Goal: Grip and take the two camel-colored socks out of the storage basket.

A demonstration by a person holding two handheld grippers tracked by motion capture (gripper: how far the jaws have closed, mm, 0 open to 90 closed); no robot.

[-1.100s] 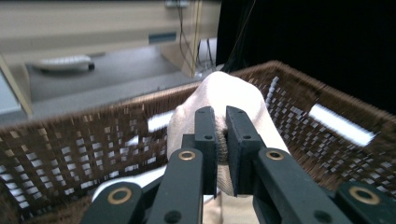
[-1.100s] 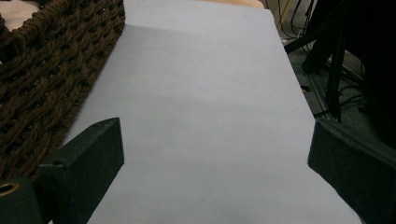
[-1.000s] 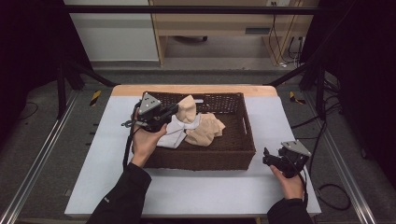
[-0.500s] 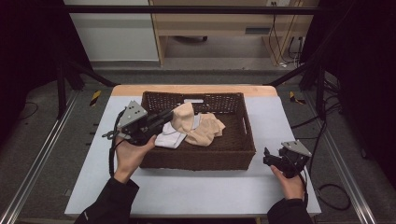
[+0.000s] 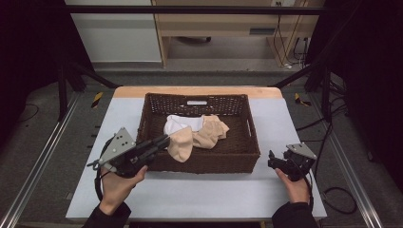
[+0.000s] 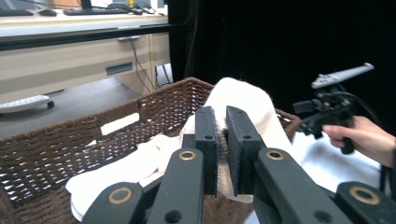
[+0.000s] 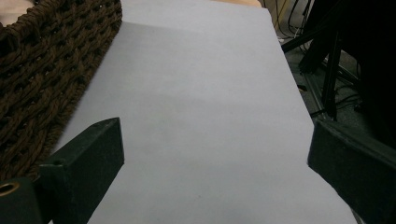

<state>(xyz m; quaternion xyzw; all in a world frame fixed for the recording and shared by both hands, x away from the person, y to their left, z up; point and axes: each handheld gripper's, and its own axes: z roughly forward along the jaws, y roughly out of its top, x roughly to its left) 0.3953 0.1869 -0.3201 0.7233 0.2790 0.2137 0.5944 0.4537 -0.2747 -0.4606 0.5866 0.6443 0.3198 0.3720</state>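
White table point(image 5: 119, 114) bearing brown woven wicker basket point(image 5: 199, 161); left gripper point(image 5: 164, 140) clamped on beige sock point(image 5: 181, 145), lifted over front rim; right gripper point(image 5: 272, 158) parted, idle; remaining socks point(image 5: 209, 132) unremoved

- The basket point(image 5: 247, 142) sits on the table point(image 5: 190, 194), to the right of the left gripper point(image 5: 164, 141) and to the left of the right gripper point(image 5: 271, 159).
- The left gripper reaches over the basket's near left rim, and a sock point(image 5: 180, 145) hangs from its jaws across that rim.
- Beyond the left gripper's tips, more socks point(image 5: 209, 130) lie inside the basket.
- Bare table lies ahead of the right gripper, with the basket's wall point(image 7: 42, 70) at its left.
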